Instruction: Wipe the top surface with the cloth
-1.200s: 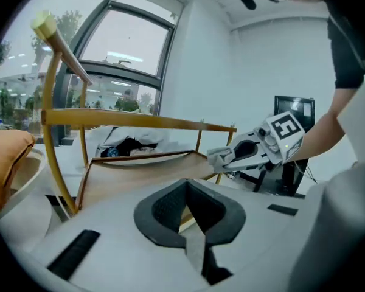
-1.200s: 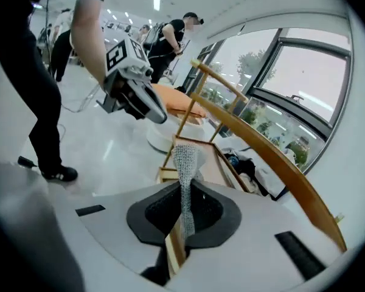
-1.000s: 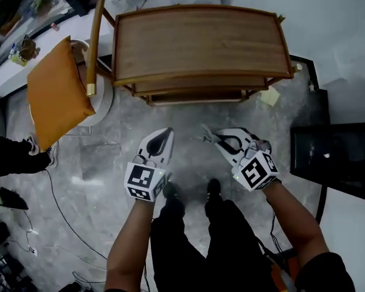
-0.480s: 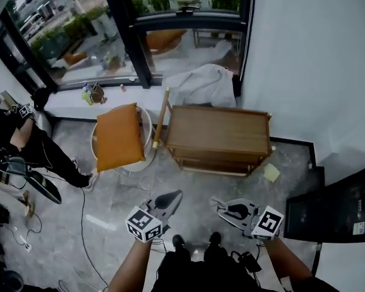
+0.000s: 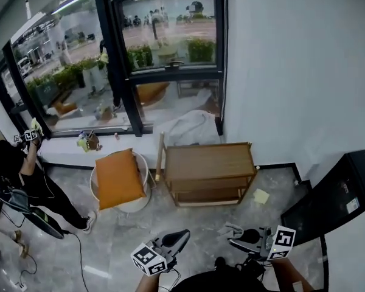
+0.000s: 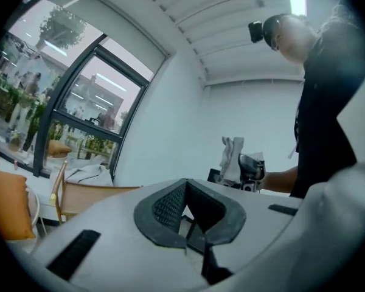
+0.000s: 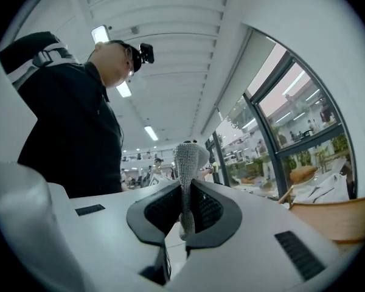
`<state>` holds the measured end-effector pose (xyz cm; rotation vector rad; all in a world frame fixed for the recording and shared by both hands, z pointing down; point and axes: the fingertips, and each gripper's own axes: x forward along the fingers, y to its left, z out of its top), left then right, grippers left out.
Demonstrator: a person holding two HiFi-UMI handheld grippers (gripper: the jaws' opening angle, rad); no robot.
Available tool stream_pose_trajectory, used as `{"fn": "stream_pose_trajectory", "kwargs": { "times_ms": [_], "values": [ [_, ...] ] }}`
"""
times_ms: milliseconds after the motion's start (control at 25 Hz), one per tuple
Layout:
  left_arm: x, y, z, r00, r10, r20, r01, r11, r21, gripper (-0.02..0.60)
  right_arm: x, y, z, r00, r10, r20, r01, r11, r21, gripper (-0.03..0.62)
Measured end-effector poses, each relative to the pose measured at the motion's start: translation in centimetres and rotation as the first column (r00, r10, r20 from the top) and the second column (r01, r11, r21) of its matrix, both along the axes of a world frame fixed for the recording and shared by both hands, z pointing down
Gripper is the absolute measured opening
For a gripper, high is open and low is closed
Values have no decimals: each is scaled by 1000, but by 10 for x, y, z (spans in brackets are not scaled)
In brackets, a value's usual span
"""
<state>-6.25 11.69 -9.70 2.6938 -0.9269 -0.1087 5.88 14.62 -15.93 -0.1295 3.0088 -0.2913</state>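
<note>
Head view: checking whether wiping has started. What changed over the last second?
The view pulled back and up: the wooden table went from filling the top to small and distant. The left tongs and right tongs now sit near the bottom edge. Unchanged: right grips the cloth, left empty.

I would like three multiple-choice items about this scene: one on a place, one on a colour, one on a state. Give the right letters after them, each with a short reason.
1. Seen from the head view, the orange cushion is: A) left of the wooden table; B) on it; C) under it.
2. The cloth in the right tongs is: A) red; B) light grey; C) green.
3. The table top is: A) bare; B) stacked with books; C) wet with paint.
Answers: 1 A, it rests on a white seat beside the table. 2 B, the right gripper view shows pale grey knit. 3 A, only plain wood shows.
</note>
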Motion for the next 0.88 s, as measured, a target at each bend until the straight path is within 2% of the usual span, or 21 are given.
{"fn": "stream_pose_trajectory", "kwargs": {
  "times_ms": [120, 200, 400, 560, 680, 800, 880],
  "values": [
    [2, 46, -12, 995, 103, -4, -103, 994, 31, 11, -15, 42, -3, 999, 33, 36, -32, 999, -37, 34],
    [0, 72, -15, 989, 149, -11, -149, 988, 44, 11, -24, 71, 0, 999, 31, 28, -30, 999, -41, 34],
    [-13, 122, 0, 980, 190, -55, -191, 982, -5, 11, -43, 128, 12, 999, 21, -33, -23, 997, -71, 34],
    [-3, 148, -10, 977, 189, -101, -191, 982, -7, 11, -32, 153, 10, 998, 7, -57, -11, 998, -62, 34],
    [1, 160, -21, 986, 152, -70, -148, 988, 52, 11, -8, 142, 11, 997, 42, -70, -42, 999, -1, 34],
    [-3, 161, -42, 997, 59, -42, -54, 990, 131, 11, -3, 135, -3, 983, 70, -168, -55, 995, 87, 34],
    [10, 165, -54, 997, 41, -62, -30, 986, 164, 11, 12, 144, -9, 978, 88, -188, -77, 995, 65, 34]
  ]
}}
